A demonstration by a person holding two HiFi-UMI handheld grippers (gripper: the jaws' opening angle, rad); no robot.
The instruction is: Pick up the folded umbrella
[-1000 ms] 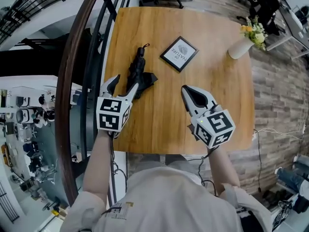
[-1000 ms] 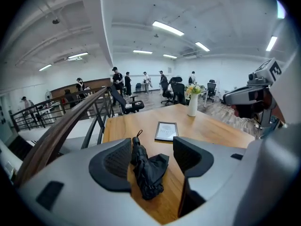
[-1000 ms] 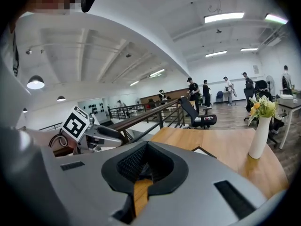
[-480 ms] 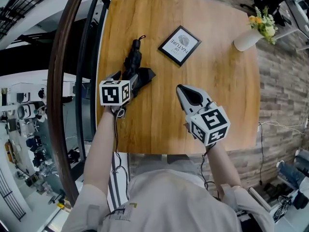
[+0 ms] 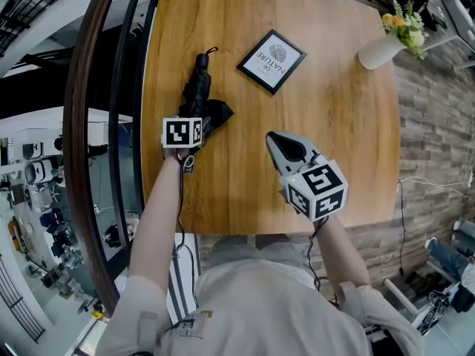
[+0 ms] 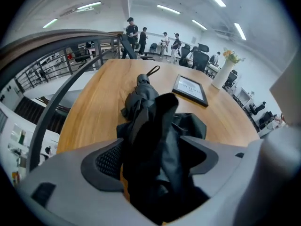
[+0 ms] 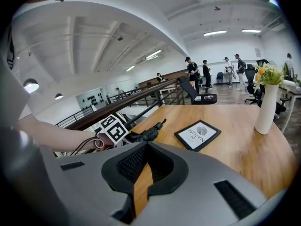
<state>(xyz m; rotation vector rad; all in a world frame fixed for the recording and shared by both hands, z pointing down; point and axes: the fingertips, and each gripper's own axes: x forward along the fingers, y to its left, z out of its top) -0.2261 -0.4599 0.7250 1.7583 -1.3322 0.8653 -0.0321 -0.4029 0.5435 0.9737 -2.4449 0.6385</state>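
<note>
The folded black umbrella (image 5: 196, 87) lies on the wooden table (image 5: 349, 132) near its left edge, strap end pointing away from me. My left gripper (image 5: 190, 122) points steeply down over the near end. In the left gripper view the umbrella (image 6: 146, 98) sits between the wide jaws of the left gripper (image 6: 155, 142). These jaws have just been opening, and a strip of wood shows beside the left pad (image 6: 109, 161). My right gripper (image 5: 274, 136) hovers over mid-table, shut and holding nothing. From the right gripper (image 7: 146, 146) the umbrella (image 7: 146, 134) shows to the left.
A framed picture (image 5: 271, 60) lies behind the umbrella to the right. A white vase with flowers (image 5: 380, 49) stands at the far right corner. A curved dark railing (image 5: 89, 132) runs along the table's left side. Several people and office chairs are far behind.
My left gripper has dropped from above the table down onto the umbrella's near end and tipped downward. The right gripper has sunk a little. The umbrella has not moved.
</note>
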